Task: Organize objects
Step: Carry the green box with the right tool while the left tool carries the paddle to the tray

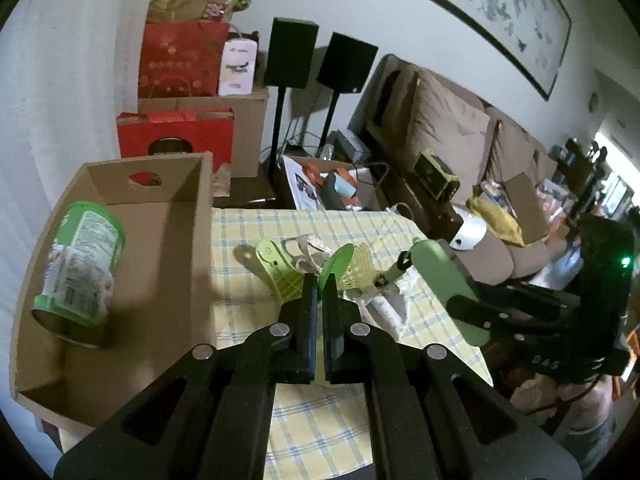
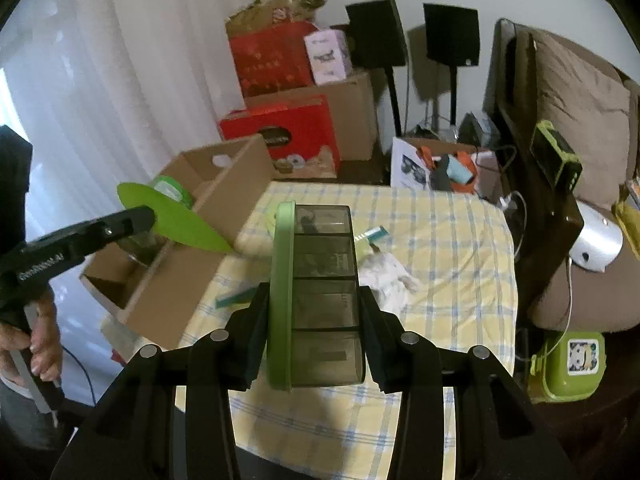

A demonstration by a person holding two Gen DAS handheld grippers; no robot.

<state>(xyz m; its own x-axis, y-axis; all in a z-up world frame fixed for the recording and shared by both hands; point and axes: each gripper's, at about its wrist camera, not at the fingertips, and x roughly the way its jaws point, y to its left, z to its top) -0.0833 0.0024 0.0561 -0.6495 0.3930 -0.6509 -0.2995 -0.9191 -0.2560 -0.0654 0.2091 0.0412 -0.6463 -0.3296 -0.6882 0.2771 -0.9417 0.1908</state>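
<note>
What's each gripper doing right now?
Left gripper: shut on a thin green sheet.
Right gripper: shut on a green-lidded organizer.

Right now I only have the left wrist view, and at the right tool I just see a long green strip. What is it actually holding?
Observer: The right tool is clamped on an organizer box stood on edge: green lid, smoky body, four compartments.
Operator: And the green sliver in my left tool?
Observer: From the right wrist view, the left tool pinches a flat, leaf-shaped green sheet.
Operator: Anything else I'm missing?
Observer: A green lunch box with a cartoon sticker sits low at that view's right edge.
</note>
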